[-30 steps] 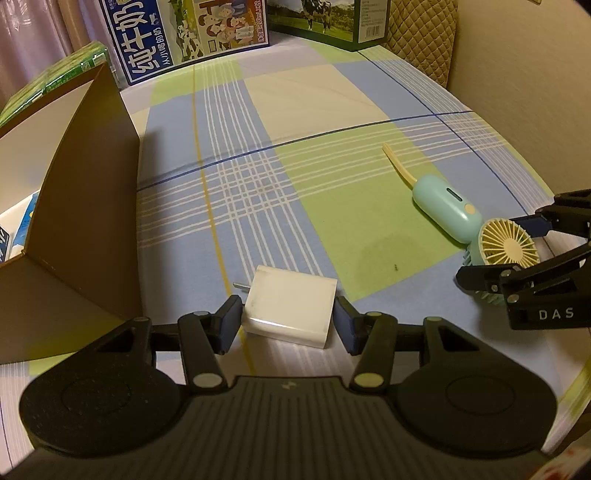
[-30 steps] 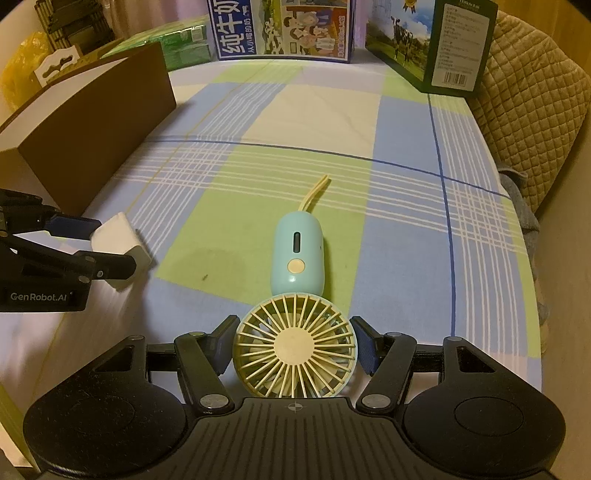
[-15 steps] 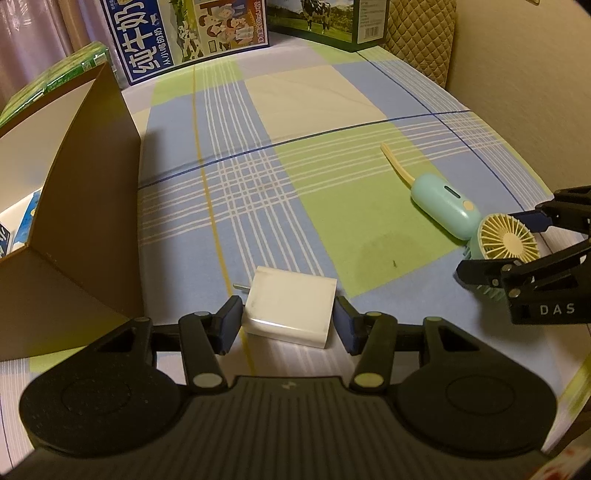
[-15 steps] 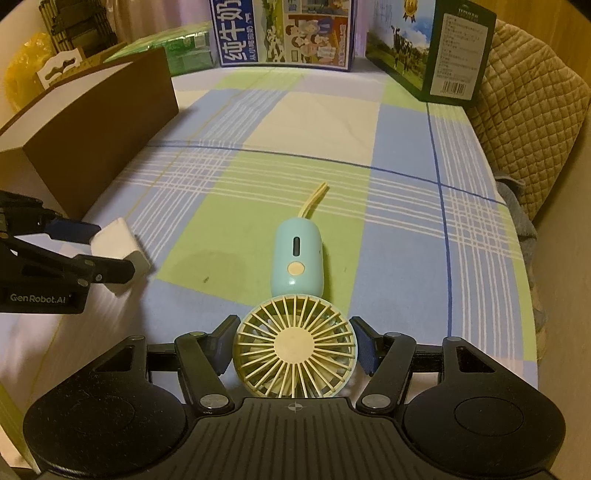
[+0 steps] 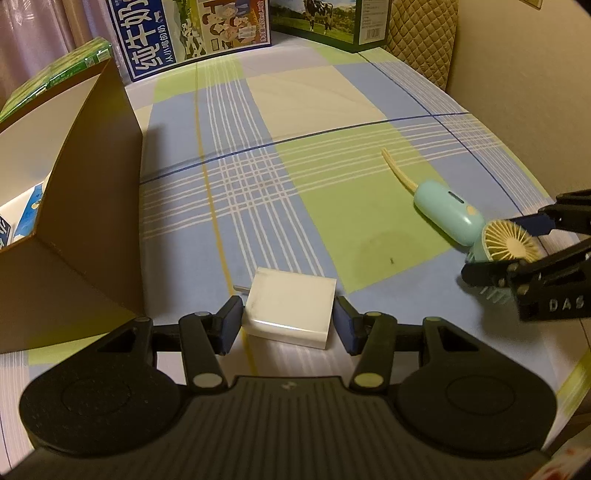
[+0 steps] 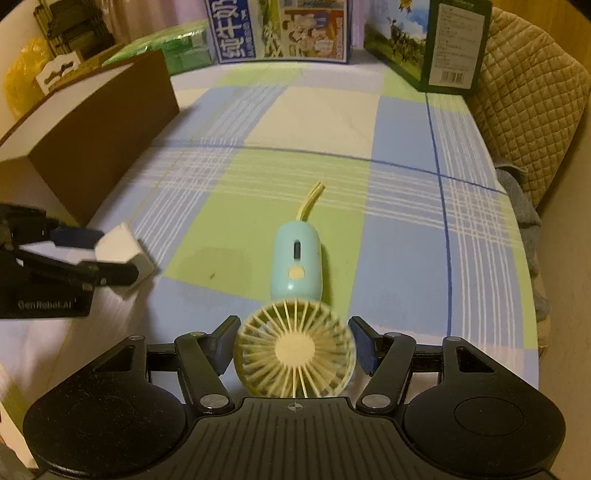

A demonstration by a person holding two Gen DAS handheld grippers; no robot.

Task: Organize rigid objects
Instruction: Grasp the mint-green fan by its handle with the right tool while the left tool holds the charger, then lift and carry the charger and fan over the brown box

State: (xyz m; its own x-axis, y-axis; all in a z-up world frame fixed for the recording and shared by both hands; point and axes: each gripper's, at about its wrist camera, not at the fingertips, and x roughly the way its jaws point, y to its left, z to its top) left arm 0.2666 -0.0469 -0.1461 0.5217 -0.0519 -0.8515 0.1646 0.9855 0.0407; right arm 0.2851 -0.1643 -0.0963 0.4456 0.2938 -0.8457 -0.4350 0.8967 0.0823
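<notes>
A white square charger (image 5: 290, 308) lies on the checked cloth between the fingers of my left gripper (image 5: 288, 323), which closes on its two sides. It also shows in the right wrist view (image 6: 123, 254). A small hand fan with a pale yellow head (image 6: 295, 350) and a light blue handle (image 6: 297, 260) sits between the fingers of my right gripper (image 6: 295, 349), which closes on the head. The fan also shows in the left wrist view (image 5: 508, 245), lifted slightly off the cloth.
A brown cardboard box (image 5: 85, 206) stands open at the left, with cartons inside. Milk cartons (image 5: 192, 33) and a green box (image 6: 439, 44) stand along the far edge. A quilted cushion (image 6: 532, 99) is at the right. The cloth's right edge (image 5: 532, 177) drops off.
My right gripper has risen and tilted a little with the fan's head in it. My left gripper stays around the charger, with no visible movement.
</notes>
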